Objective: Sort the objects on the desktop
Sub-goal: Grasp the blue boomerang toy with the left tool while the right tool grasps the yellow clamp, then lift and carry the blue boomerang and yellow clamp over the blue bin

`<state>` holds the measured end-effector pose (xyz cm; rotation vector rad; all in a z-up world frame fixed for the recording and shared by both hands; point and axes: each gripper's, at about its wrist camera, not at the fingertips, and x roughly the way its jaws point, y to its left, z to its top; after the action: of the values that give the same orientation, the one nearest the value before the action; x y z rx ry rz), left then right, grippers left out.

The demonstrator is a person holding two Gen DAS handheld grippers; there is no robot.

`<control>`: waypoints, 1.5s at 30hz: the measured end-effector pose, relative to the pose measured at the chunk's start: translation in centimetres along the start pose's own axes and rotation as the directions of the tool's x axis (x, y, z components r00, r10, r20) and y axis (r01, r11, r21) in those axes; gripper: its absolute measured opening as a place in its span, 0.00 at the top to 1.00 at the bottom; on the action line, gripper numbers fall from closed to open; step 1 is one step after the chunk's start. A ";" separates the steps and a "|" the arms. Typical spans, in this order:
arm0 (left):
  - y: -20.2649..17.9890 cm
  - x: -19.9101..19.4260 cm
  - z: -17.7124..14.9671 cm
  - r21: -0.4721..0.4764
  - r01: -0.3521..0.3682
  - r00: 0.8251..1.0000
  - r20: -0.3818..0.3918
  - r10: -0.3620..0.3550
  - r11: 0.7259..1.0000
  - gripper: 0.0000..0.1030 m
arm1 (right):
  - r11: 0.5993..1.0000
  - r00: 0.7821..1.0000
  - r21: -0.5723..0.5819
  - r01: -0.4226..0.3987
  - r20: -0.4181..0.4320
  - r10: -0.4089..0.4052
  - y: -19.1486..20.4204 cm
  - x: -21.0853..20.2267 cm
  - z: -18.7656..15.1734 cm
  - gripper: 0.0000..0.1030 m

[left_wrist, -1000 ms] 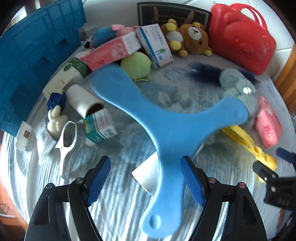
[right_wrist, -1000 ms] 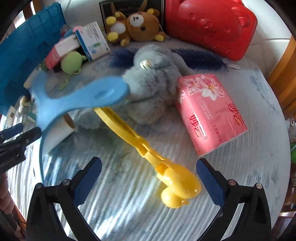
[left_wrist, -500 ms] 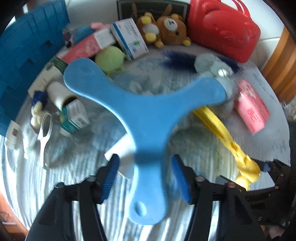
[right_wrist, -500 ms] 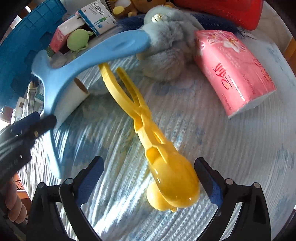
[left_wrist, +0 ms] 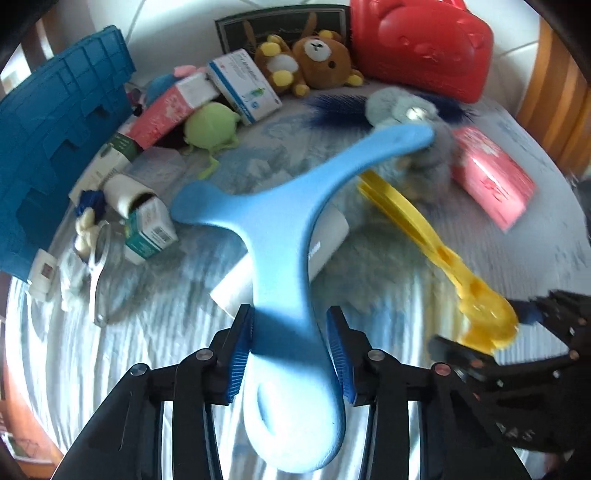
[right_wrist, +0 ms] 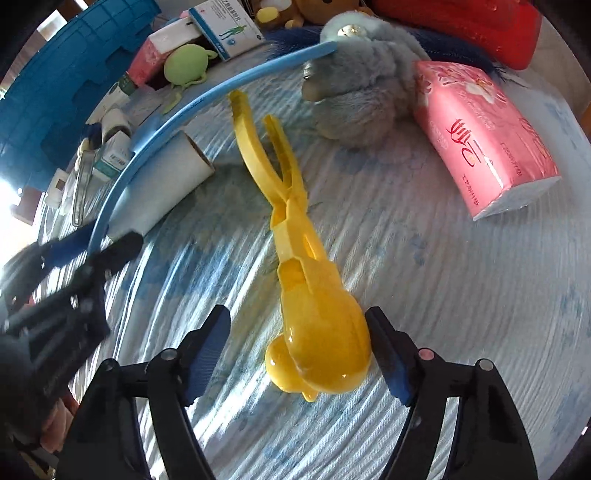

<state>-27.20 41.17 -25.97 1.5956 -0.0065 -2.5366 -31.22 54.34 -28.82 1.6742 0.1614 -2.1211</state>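
Nearby, blue crate (left_wrist: 55, 122), contents hidden.

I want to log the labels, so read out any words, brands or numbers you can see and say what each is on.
Pink tissue pack: large red Chinese characters and smaller print, not clear enough to quote.
White and blue box: green figure, print too small.
Green and white carton: barcode, text blurred.
Small white tube: red label, unreadable.
Nothing else reads.

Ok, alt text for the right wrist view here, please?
The right gripper, fingers open, straddles the round head of a yellow plastic clamp toy lying on a striped cloth. Behind lie a grey plush, a pink tissue pack and the blue boomerang.
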 end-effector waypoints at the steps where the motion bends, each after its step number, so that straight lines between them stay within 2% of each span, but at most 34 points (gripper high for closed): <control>1: -0.3 0.2 -0.4 0.000 0.013 1.000 -0.018 -0.013 1.000 0.68 | 1.000 1.000 -0.005 0.013 0.003 -0.013 0.1 -0.1 -0.1 0.37; 2: -0.5 0.7 -0.8 -0.003 0.011 0.999 -0.036 -0.011 1.000 0.71 | 0.999 0.999 -0.004 0.033 0.010 -0.033 -0.1 -0.3 -0.3 0.49; 3: -0.5 1.2 -1.3 -0.007 0.002 0.998 -0.058 -0.003 1.000 0.80 | 0.999 0.999 0.001 0.048 0.016 -0.048 -0.3 -0.4 -0.4 0.50; 4: -0.5 1.6 -1.7 -0.012 -0.005 0.997 -0.071 0.005 1.000 0.85 | 0.999 0.999 0.014 0.039 0.020 -0.039 -0.7 -0.5 -0.7 0.50; 7: -0.4 1.7 -2.4 -0.027 -0.019 0.997 -0.070 0.018 0.999 0.89 | 0.999 0.998 0.013 0.051 0.019 -0.052 -1.0 -0.8 -1.4 0.50; 15: -1.6 0.5 -3.6 -0.027 -0.021 0.999 -0.042 0.020 0.999 0.93 | 1.000 0.999 -0.005 0.030 0.018 -0.030 -1.1 -1.5 -4.1 0.50; 25: -2.0 -2.1 -2.2 -0.039 -0.051 0.998 0.040 0.053 0.998 0.93 | 1.000 0.993 0.016 0.021 0.119 -0.023 -0.5 -3.9 -4.0 0.51; 32: -1.9 -4.7 -1.1 -0.054 -0.058 0.992 0.113 0.064 0.997 0.93 | 1.000 0.976 0.024 0.018 0.219 -0.023 -0.1 -7.2 -3.2 0.51; 35: -1.6 -5.9 -0.5 -0.065 -0.059 0.988 0.142 0.068 0.996 0.93 | 0.999 0.965 0.027 0.018 0.260 -0.025 1.2 -8.2 -2.1 0.52; 41: -1.1 -8.2 0.5 -0.070 -0.057 0.979 0.191 0.070 0.996 0.93 | 0.999 0.947 0.009 0.033 0.319 -0.034 1.2 -11.5 -2.5 0.53; 45: -0.3 -9.3 0.9 -0.073 -0.049 0.975 0.212 0.064 0.996 0.93 | 0.999 0.934 -0.004 0.045 0.356 -0.041 2.5 -12.9 -1.3 0.56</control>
<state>-24.14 42.58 -17.29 1.2727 0.0094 -2.6214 -26.77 55.83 -16.51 1.2599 0.1001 -2.4079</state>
